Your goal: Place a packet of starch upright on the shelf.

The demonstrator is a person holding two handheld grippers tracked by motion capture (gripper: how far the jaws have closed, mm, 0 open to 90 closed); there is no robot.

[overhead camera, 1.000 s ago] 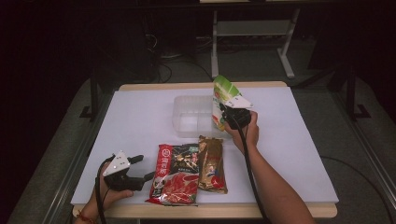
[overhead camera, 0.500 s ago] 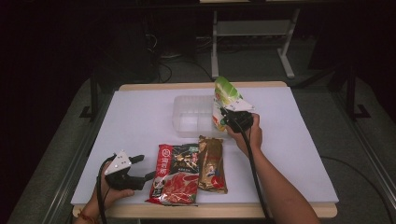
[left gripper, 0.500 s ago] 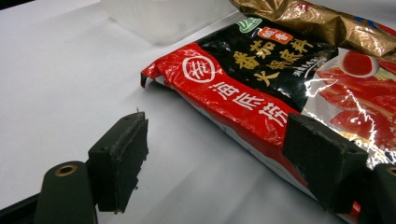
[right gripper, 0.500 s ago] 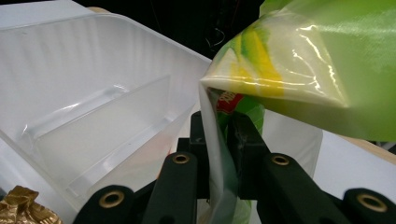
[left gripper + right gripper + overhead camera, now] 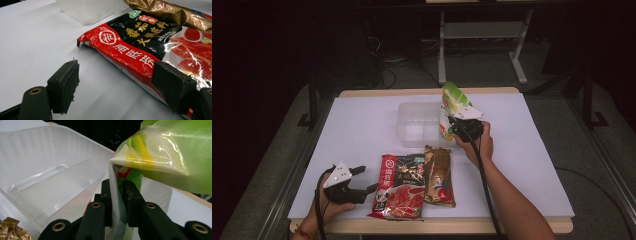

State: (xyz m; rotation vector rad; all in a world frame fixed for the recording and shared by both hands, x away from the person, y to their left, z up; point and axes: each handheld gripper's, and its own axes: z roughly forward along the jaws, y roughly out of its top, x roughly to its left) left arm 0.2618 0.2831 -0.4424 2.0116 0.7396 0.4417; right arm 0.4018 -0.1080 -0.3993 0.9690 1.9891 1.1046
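In the high view the right tool [image 5: 456,128] holds a green snack bag [image 5: 453,102] upright just beside the clear plastic container [image 5: 418,124], while the left tool [image 5: 364,181] rests gaping on the white counter [image 5: 362,125]. The left gripper view shows its jaws wide apart and empty beside the red sauce packet [image 5: 140,50]. In the right gripper view the jaws, having just eased slightly, pinch the bag's edge.

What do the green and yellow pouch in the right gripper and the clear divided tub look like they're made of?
Green and yellow pouch: likely thin glossy plastic film; it creases and shines. Clear divided tub: seemingly rigid translucent plastic, frosted, with a moulded divider.
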